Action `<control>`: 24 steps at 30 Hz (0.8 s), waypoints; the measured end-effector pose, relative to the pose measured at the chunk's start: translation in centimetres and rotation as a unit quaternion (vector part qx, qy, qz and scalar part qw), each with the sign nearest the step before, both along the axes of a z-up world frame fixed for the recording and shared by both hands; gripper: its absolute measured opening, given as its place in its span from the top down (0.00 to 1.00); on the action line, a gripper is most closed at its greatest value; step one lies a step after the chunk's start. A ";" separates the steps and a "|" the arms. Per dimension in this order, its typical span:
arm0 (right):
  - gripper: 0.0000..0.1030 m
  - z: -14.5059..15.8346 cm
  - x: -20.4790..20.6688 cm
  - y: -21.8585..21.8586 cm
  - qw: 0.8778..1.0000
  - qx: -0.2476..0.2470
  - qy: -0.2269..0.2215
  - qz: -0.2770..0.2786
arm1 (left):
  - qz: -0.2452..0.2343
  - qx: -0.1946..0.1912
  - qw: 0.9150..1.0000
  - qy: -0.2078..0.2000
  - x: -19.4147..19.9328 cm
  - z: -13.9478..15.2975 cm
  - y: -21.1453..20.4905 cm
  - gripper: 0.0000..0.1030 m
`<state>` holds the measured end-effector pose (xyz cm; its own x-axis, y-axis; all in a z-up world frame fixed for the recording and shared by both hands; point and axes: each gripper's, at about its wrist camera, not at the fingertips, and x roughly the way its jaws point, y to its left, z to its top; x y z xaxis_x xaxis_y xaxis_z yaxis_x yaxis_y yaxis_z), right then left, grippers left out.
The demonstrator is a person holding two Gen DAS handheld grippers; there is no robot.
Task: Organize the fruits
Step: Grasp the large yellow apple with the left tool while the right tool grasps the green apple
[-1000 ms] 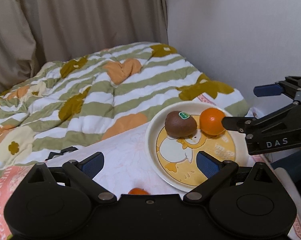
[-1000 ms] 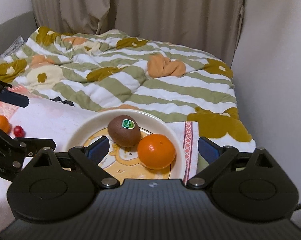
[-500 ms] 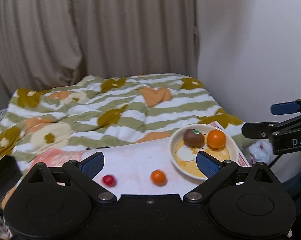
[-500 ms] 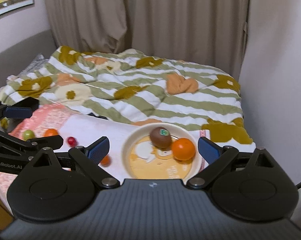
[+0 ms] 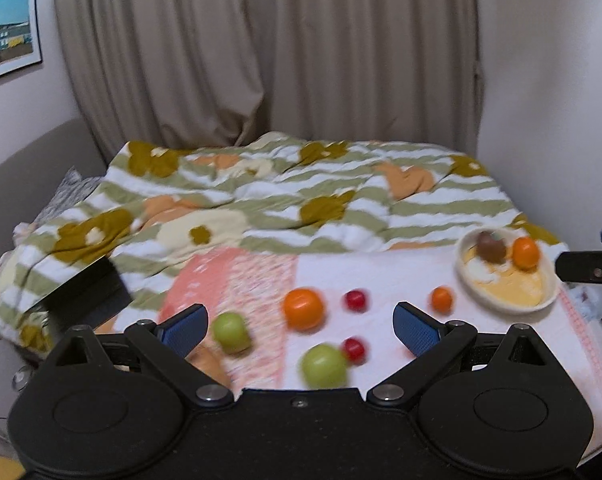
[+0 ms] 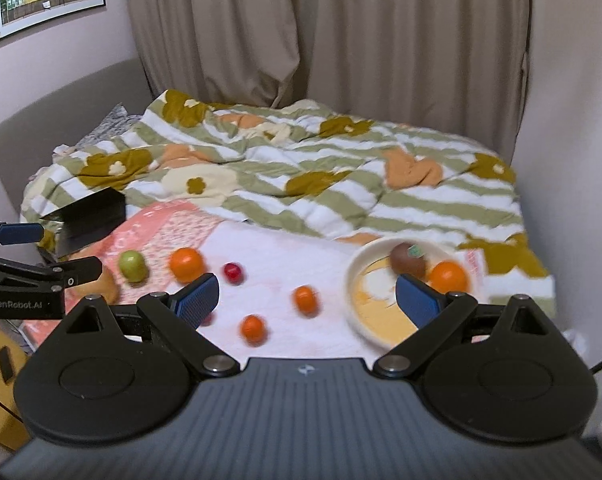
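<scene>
Left gripper (image 5: 299, 328): matte black body, finely speckled; two round housings with raised disc centres, triangular cut-outs above them; angled linkage arms on silver pivot pins; one small screw at the centre edge. Fingers (image 5: 183, 327) faced with blue textured pads. From the right wrist view its side shows white lettering "GenRobot.AI".

Right gripper (image 6: 305, 298): dark grey body, ribbed with fine horizontal lines, a small pale emblem at the centre edge; black round housings, triangular cut-outs, silver pivot pins. Fingers (image 6: 415, 300) faced with blue textured pads. A thin black cable runs off at the right edge.
</scene>
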<state>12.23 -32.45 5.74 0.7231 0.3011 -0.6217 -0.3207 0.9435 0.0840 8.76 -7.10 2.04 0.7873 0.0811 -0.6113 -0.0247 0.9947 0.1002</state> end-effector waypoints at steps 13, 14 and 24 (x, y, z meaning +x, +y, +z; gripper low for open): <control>0.00 -6.6 -0.2 10.0 0.994 0.029 0.077 -0.067 | -0.044 0.012 0.997 0.057 1.0 -6.1 10.4 0.02; 0.00 -7.1 -0.1 10.7 0.994 0.029 0.082 -0.071 | -0.048 0.012 0.997 0.060 1.2 -6.6 11.0 0.02; 0.00 -12.3 2.1 16.2 0.988 0.031 0.112 -0.099 | -0.090 0.013 0.993 0.081 4.5 -10.9 14.6 0.02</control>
